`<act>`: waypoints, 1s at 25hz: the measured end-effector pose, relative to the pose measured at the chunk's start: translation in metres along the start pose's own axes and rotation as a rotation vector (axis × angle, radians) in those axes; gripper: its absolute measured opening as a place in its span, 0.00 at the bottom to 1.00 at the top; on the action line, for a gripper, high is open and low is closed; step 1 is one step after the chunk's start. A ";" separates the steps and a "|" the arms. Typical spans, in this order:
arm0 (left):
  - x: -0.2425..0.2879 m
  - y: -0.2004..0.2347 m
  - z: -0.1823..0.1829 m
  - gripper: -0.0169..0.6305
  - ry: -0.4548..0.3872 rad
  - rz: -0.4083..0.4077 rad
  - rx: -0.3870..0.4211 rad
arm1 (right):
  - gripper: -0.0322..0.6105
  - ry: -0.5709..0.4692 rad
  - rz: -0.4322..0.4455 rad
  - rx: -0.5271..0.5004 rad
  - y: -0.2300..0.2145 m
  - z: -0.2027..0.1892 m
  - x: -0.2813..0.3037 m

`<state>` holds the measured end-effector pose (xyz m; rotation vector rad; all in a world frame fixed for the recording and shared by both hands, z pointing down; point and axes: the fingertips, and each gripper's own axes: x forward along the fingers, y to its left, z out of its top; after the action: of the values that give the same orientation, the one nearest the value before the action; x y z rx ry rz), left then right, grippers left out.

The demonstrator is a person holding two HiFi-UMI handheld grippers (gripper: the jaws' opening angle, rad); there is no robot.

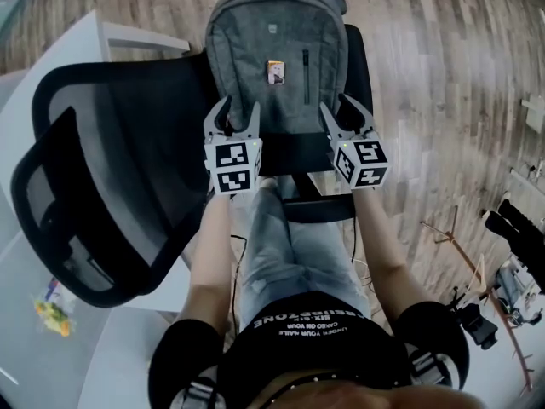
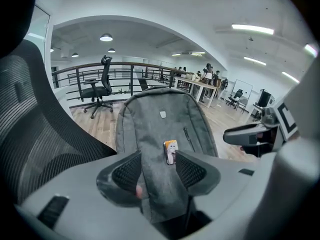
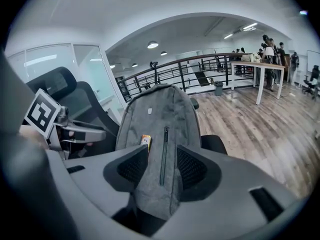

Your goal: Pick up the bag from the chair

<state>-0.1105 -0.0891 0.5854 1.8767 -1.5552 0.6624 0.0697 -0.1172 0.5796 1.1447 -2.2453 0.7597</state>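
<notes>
A grey backpack [image 1: 274,54] stands upright on the seat [image 1: 358,66] of a black office chair, with a small orange tag [image 1: 276,72] and a vertical zip on its front. My left gripper [image 1: 236,118] is open in front of the bag's lower left part. My right gripper [image 1: 349,116] is open at its lower right edge. In the left gripper view the bag's front [image 2: 160,129] and its tag [image 2: 171,151] show between the spread jaws of the left gripper [image 2: 159,171]. The right gripper [image 3: 162,166] frames the zip side of the bag [image 3: 160,119] the same way. Neither gripper's pads press on the fabric.
The chair's black mesh backrest [image 1: 111,169] rises close at the left. A white table [image 1: 51,83] lies beyond it. Wooden floor [image 1: 451,75] spreads to the right, with dark equipment and cables [image 1: 511,254] at the far right. Another office chair [image 2: 100,86] and people at a table [image 2: 207,79] are far off.
</notes>
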 end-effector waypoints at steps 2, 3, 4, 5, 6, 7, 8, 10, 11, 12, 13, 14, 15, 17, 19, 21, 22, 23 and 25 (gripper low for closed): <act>0.007 0.007 -0.003 0.34 0.009 0.013 0.014 | 0.34 0.019 -0.019 0.000 -0.008 -0.006 0.008; 0.011 0.010 -0.004 0.34 0.014 0.021 0.025 | 0.35 0.025 -0.027 0.000 -0.012 -0.008 0.011; 0.014 0.013 -0.006 0.35 0.020 0.029 0.035 | 0.36 0.030 -0.034 -0.001 -0.016 -0.010 0.014; 0.017 0.016 -0.007 0.35 0.027 0.036 0.041 | 0.37 0.036 -0.038 -0.003 -0.019 -0.011 0.016; 0.019 0.018 -0.009 0.35 0.035 0.042 0.044 | 0.38 0.042 -0.042 -0.008 -0.022 -0.013 0.018; 0.022 0.020 -0.012 0.36 0.041 0.048 0.045 | 0.39 0.049 -0.044 -0.012 -0.024 -0.015 0.021; 0.025 0.022 -0.014 0.36 0.048 0.053 0.044 | 0.39 0.055 -0.046 -0.016 -0.027 -0.016 0.023; 0.030 0.027 -0.019 0.36 0.057 0.061 0.043 | 0.41 0.065 -0.049 -0.023 -0.032 -0.019 0.028; 0.032 0.029 -0.020 0.36 0.062 0.064 0.042 | 0.41 0.070 -0.052 -0.024 -0.034 -0.021 0.030; 0.035 0.032 -0.022 0.36 0.067 0.067 0.041 | 0.41 0.075 -0.055 -0.025 -0.037 -0.022 0.031; 0.037 0.034 -0.024 0.36 0.072 0.070 0.038 | 0.41 0.081 -0.058 -0.026 -0.038 -0.023 0.032; 0.038 0.037 -0.026 0.36 0.078 0.073 0.033 | 0.42 0.086 -0.061 -0.028 -0.040 -0.025 0.033; 0.040 0.040 -0.028 0.36 0.084 0.077 0.029 | 0.42 0.090 -0.063 -0.029 -0.041 -0.026 0.035; 0.044 0.047 -0.031 0.36 0.094 0.090 0.024 | 0.42 0.098 -0.066 -0.028 -0.043 -0.028 0.037; 0.047 0.052 -0.034 0.36 0.100 0.104 0.026 | 0.42 0.105 -0.070 -0.025 -0.045 -0.031 0.039; 0.051 0.056 -0.036 0.36 0.109 0.111 0.032 | 0.42 0.113 -0.074 -0.027 -0.047 -0.033 0.042; 0.052 0.058 -0.038 0.36 0.118 0.112 0.037 | 0.42 0.117 -0.074 -0.028 -0.048 -0.034 0.043; 0.054 0.060 -0.040 0.36 0.127 0.113 0.043 | 0.42 0.122 -0.072 -0.028 -0.049 -0.035 0.045; 0.057 0.063 -0.044 0.36 0.144 0.116 0.048 | 0.42 0.132 -0.071 -0.031 -0.051 -0.038 0.047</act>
<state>-0.1615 -0.1044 0.6649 1.7416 -1.5755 0.8735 0.0948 -0.1430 0.6503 1.1200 -2.0900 0.7477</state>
